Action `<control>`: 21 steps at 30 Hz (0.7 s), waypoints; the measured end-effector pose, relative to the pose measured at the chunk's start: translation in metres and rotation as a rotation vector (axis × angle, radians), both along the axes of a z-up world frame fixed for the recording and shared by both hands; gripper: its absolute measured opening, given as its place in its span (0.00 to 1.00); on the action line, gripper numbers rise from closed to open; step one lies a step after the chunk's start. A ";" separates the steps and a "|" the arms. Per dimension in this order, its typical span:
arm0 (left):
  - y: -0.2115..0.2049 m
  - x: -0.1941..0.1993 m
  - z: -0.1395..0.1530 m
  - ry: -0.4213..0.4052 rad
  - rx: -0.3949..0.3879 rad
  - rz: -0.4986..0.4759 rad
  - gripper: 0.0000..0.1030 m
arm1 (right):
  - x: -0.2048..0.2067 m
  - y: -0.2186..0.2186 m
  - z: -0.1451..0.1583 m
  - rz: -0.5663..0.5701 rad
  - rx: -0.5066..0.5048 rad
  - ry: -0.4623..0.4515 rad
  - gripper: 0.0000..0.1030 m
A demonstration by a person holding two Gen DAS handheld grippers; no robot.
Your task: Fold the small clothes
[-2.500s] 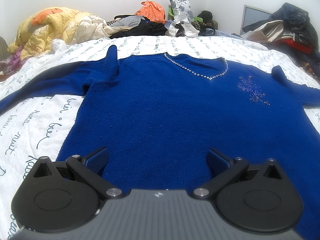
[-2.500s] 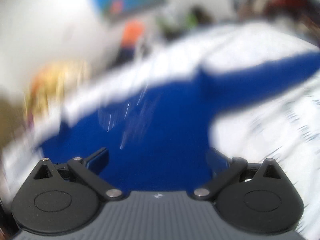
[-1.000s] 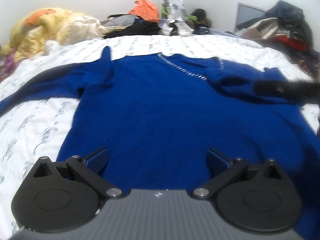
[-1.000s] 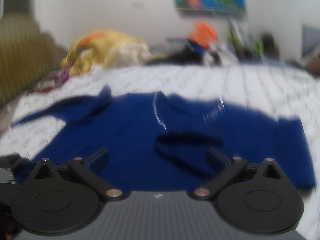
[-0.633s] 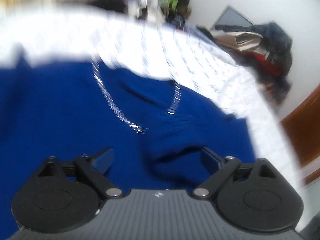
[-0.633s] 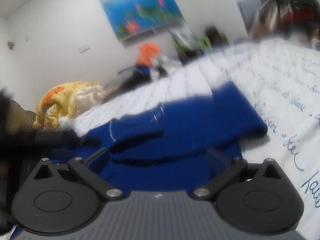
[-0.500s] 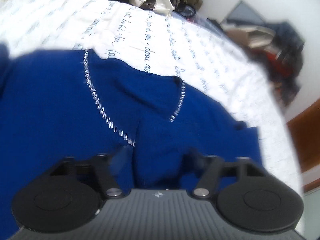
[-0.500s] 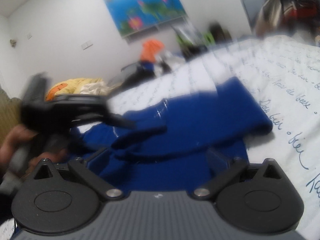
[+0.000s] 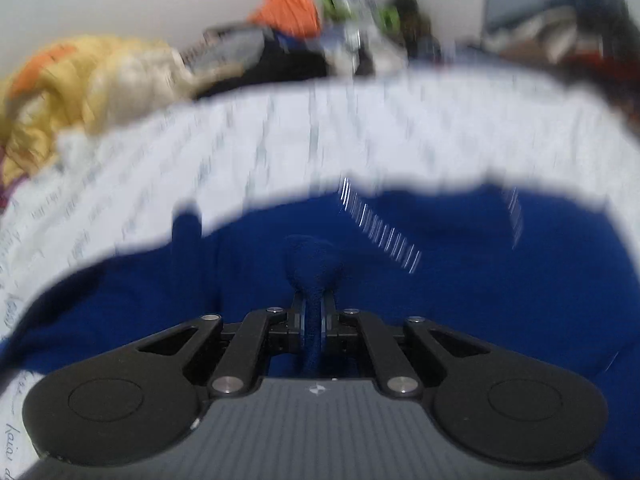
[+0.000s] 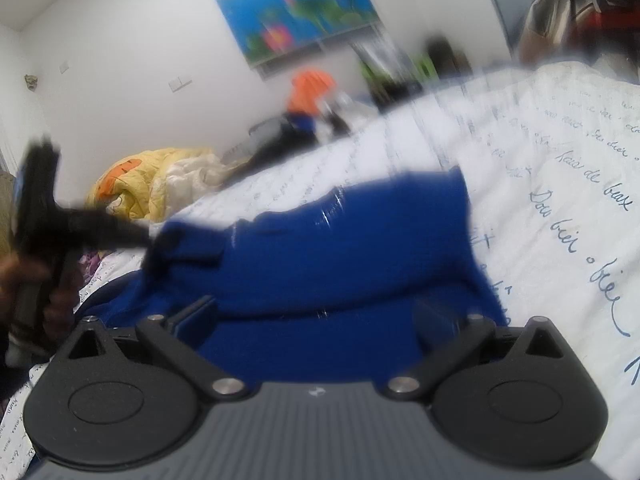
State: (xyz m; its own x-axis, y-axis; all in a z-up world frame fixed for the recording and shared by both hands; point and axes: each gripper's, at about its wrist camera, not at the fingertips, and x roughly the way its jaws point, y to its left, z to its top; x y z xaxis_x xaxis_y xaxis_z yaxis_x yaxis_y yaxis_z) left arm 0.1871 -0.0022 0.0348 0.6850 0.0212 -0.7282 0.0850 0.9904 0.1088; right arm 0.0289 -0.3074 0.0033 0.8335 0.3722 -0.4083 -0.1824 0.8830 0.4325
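Note:
A blue knit sweater [image 9: 480, 280] with a beaded neckline lies spread on the bed. My left gripper [image 9: 314, 312] is closing, and its pads press on a bunched end of the sweater's sleeve [image 9: 312, 256], which sticks out past the fingertips. In the right wrist view a hand [image 10: 24, 280] holds the left gripper [image 10: 146, 238] at the far left, and the sleeve is drawn across the sweater [image 10: 340, 248]. My right gripper [image 10: 316, 316] stands open low over the sweater's folded side. Blue fabric lies between its fingers, which do not press on it.
The white bedsheet [image 9: 280, 140] with script print surrounds the sweater. A yellow quilt [image 9: 80, 80] lies at the far left and an orange item [image 9: 288, 4] among heaped clothes at the back. More clothes [image 9: 580, 32] pile up at the right.
My left gripper went from wide open to closed on the sleeve end and swung left over the sweater. The right gripper stayed open and has hardly moved in the last half second.

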 end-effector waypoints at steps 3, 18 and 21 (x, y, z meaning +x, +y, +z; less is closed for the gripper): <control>0.010 -0.018 0.001 -0.066 0.016 0.029 0.25 | 0.002 0.000 0.001 0.033 0.004 0.024 1.00; -0.003 -0.003 -0.032 -0.124 -0.106 -0.099 0.81 | 0.132 0.044 0.001 0.106 -0.455 0.118 1.00; -0.002 -0.007 -0.030 -0.122 -0.105 -0.102 0.82 | 0.127 0.043 0.001 0.093 -0.440 0.118 1.00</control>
